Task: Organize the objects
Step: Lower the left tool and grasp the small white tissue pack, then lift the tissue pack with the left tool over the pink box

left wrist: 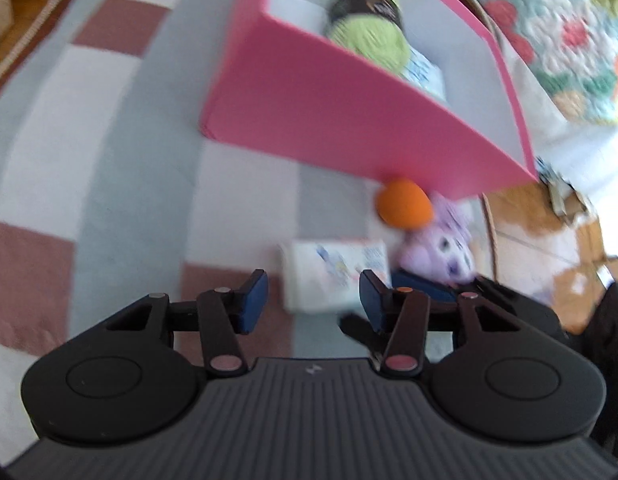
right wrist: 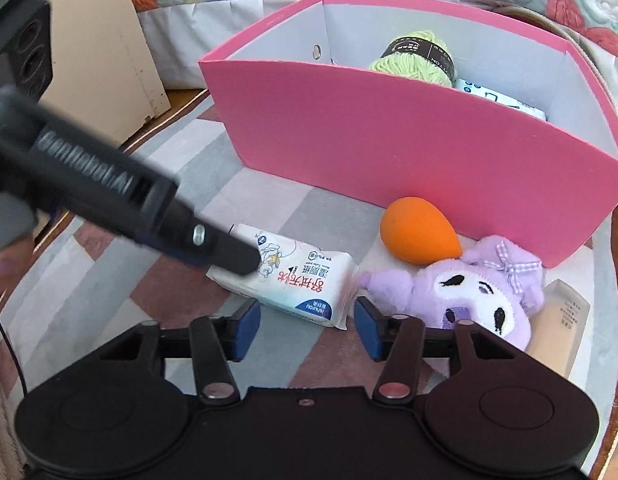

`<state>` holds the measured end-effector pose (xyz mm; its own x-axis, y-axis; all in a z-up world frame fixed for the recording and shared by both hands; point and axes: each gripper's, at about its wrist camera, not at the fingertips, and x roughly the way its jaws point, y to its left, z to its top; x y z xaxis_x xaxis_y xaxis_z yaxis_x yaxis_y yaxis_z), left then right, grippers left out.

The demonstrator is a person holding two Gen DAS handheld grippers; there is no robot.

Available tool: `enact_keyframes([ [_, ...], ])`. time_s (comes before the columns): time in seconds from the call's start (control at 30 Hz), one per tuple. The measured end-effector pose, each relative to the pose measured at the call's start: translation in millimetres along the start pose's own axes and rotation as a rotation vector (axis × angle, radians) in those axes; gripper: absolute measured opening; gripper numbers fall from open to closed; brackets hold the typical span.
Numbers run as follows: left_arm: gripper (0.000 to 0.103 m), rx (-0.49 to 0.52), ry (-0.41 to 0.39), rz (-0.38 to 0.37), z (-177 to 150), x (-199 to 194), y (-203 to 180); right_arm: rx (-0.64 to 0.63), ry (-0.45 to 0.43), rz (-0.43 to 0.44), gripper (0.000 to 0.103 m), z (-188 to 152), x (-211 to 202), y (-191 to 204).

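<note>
The pink box [right wrist: 409, 152] stands at about 12 o'clock on the checked rug [right wrist: 181, 160]. Its near wall hides the floor inside, so only the top of a green yarn skein [right wrist: 419, 58] and the edge of a printed packet [right wrist: 501, 98] show above it.

In front of the box lie an orange sponge egg [right wrist: 419, 232], a purple plush toy [right wrist: 469, 292] and a white tissue pack [right wrist: 297, 280]. A cream tube [right wrist: 561, 316] at 3 o'clock is half covered by the plush.

The left gripper [right wrist: 233, 258] reaches in from 9 o'clock. Its tip overlaps the pack's far end, but whether it is touching cannot be told. In the blurred left wrist view its fingers [left wrist: 253, 296] stand apart with the pack beyond them.

The right gripper [right wrist: 307, 328] hangs at 6 o'clock, its fingers released and empty, the pack's near corner just ahead of the gap.
</note>
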<state>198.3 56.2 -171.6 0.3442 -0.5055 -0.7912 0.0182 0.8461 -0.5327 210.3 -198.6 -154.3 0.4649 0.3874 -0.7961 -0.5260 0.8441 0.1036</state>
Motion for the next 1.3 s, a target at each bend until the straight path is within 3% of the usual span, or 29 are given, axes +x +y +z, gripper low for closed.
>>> enact_keyframes([
  [0.17, 0.046, -0.054, 0.009, -0.014, 4, 10, 13, -0.043, -0.015, 0.006, 0.060, -1, 4, 4],
  [0.23, 0.035, -0.043, 0.004, -0.023, 3, 12, 11, -0.079, -0.021, -0.016, 0.055, -2, 6, 9],
  [0.37, 0.034, -0.009, 0.002, -0.005, 1, 18, 2, -0.146, -0.026, -0.057, 0.050, -5, 9, 16],
  [0.5, 0.033, -0.001, 0.001, 0.003, 2, 18, 1, -0.070, -0.039, -0.016, 0.051, -5, 9, 2],
  [0.7, 0.033, 0.038, 0.010, 0.020, -5, 15, -7, -0.111, -0.032, -0.018, 0.051, -9, 6, 8],
  [1.0, 0.033, 0.084, -0.024, -0.004, -23, -18, -31, -0.146, -0.061, -0.040, 0.051, -13, -38, 23],
  [1.3, 0.033, 0.160, -0.118, -0.064, -30, -69, -67, -0.215, -0.128, -0.098, 0.053, 6, -86, 26],
])
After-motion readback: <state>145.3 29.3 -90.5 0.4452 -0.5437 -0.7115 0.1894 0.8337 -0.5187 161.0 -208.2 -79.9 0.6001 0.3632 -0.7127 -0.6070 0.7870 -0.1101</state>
